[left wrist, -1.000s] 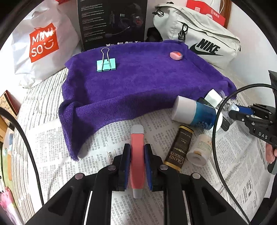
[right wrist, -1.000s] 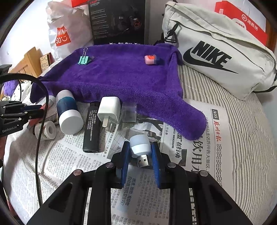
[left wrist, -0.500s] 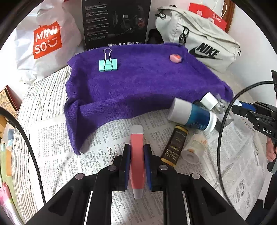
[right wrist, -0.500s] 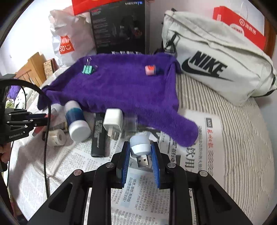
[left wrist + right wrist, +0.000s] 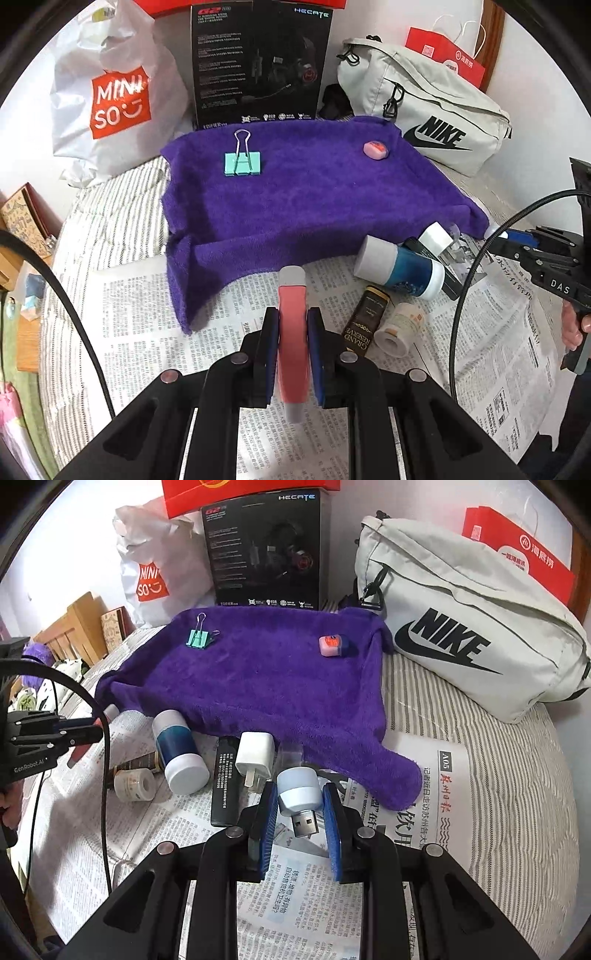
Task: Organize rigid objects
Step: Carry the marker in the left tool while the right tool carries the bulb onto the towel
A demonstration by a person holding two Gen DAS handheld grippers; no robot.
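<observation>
Pink tube (image 5: 293,332) clamped in left gripper (image 5: 291,328); right gripper (image 5: 298,805) clasps USB light (image 5: 297,792) above newspaper (image 5: 314,886).

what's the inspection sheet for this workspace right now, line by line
surface: newspaper spread over striped bedding, with a purple towel at the back.
job's things: green binder clip and pink eraser lie apart on the towel; blue bottle, white charger, black lighter, dark tube and small white jar lie on the newspaper.
clutter: nothing seen.
grippers: left claw shut on a pink tube; right claw shut on a white USB light.
cables: a black cable loops in front of each claw.
surroundings: white shopping bag, black box, grey Nike bag.
</observation>
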